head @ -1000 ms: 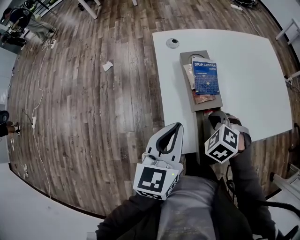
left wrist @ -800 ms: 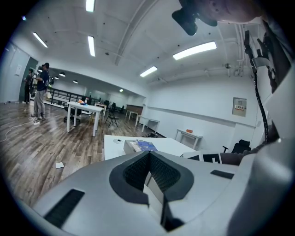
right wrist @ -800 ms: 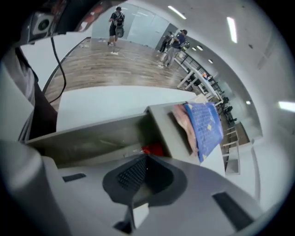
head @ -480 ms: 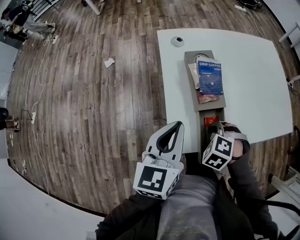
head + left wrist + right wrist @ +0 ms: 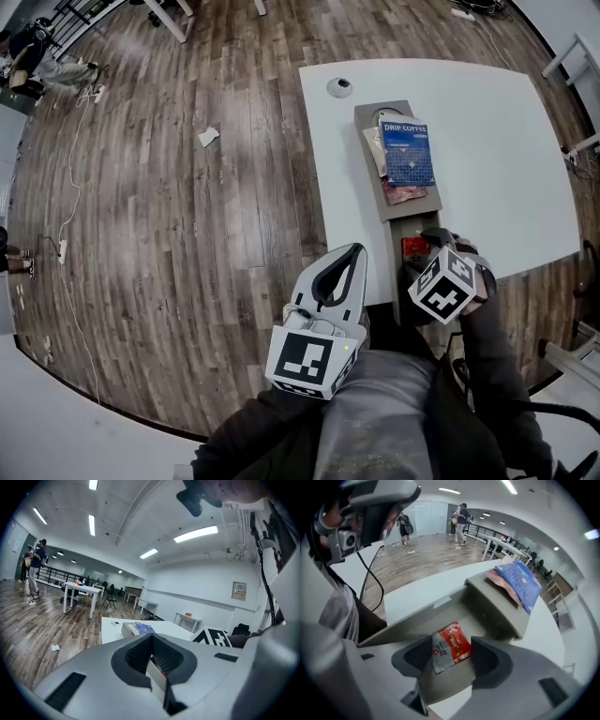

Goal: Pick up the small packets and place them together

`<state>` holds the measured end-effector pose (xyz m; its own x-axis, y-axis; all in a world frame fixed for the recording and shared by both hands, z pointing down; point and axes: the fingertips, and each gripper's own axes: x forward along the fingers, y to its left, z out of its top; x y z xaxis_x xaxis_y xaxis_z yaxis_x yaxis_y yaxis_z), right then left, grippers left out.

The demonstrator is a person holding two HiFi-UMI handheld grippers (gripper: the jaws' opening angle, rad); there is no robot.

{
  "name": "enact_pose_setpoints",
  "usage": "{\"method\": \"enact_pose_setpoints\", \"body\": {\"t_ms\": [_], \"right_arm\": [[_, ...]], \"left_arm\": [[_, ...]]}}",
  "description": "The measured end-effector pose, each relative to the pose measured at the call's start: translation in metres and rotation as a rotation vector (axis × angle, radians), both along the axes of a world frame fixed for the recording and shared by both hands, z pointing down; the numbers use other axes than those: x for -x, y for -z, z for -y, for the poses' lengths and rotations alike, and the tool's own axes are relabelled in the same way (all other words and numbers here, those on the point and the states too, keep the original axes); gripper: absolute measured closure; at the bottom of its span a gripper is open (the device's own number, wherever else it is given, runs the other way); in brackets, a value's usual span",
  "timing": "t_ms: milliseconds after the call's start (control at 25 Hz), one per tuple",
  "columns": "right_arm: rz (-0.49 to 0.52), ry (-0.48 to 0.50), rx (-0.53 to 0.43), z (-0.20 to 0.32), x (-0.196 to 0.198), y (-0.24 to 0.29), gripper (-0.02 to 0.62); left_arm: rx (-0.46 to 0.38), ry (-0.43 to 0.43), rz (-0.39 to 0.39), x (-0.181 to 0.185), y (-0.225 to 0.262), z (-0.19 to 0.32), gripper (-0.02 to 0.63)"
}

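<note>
Packet (image 5: 451, 646), red, hidden under the right gripper (image 5: 452, 660) a second ago, now lies bare on the grey tray (image 5: 410, 231) between its fingers, which have just been opening and stand wide. Left gripper (image 5: 353, 251), fingers pinched together and empty, hangs at the counter's (image 5: 487, 141) near corner.

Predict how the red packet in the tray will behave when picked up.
The red packet looks thin and flat, so probably light and floppy. Its shiny foil may slip. Lying flat on the grey tray, it seems hard to catch.
</note>
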<state>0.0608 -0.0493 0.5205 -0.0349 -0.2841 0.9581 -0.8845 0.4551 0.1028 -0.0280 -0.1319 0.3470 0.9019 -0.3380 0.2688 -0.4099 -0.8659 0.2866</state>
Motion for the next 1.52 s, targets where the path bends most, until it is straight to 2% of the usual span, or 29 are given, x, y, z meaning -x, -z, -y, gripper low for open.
{"method": "enact_pose_setpoints", "body": {"t_ms": [120, 240, 320, 440, 680, 760, 880, 1040, 1200, 1520], "right_arm": [[-0.013, 0.041, 0.053, -0.001, -0.001, -0.003, 0.348], [-0.070, 0.081, 0.051, 0.001, -0.008, -0.005, 0.392], [-0.158, 0.106, 0.027, 0.005, -0.018, -0.006, 0.591], [-0.174, 0.118, 0.029, 0.006, -0.020, -0.006, 0.591], [-0.044, 0.099, 0.036, 0.002, -0.008, 0.004, 0.591], [-0.082, 0.082, -0.025, 0.013, -0.014, 0.010, 0.591], [-0.196, 0.105, -0.084, 0.033, -0.026, 0.005, 0.591], [-0.267, 0.209, -0.044, 0.031, -0.021, -0.006, 0.591], [-0.231, 0.257, 0.000, 0.004, 0.002, -0.010, 0.591], [-0.149, 0.150, 0.002, -0.021, 0.021, -0.012, 0.591]], "left_arm": [[0.018, 0.008, 0.004, 0.000, -0.002, 0.003, 0.603], [0.034, 0.015, 0.014, -0.001, -0.009, 0.004, 0.603], [0.037, 0.018, 0.016, -0.003, -0.011, 0.005, 0.603], [0.040, 0.025, 0.014, -0.003, -0.011, 0.007, 0.603], [0.035, 0.031, 0.016, -0.001, -0.007, 0.006, 0.603], [0.028, 0.039, 0.016, 0.000, -0.007, 0.008, 0.603], [0.018, 0.044, 0.021, 0.002, -0.008, 0.006, 0.603], [0.020, 0.049, 0.027, 0.005, -0.007, 0.004, 0.603], [0.023, 0.037, 0.033, 0.006, -0.009, 0.002, 0.603], [0.001, -0.077, 0.004, -0.017, -0.003, -0.016, 0.603]]}}
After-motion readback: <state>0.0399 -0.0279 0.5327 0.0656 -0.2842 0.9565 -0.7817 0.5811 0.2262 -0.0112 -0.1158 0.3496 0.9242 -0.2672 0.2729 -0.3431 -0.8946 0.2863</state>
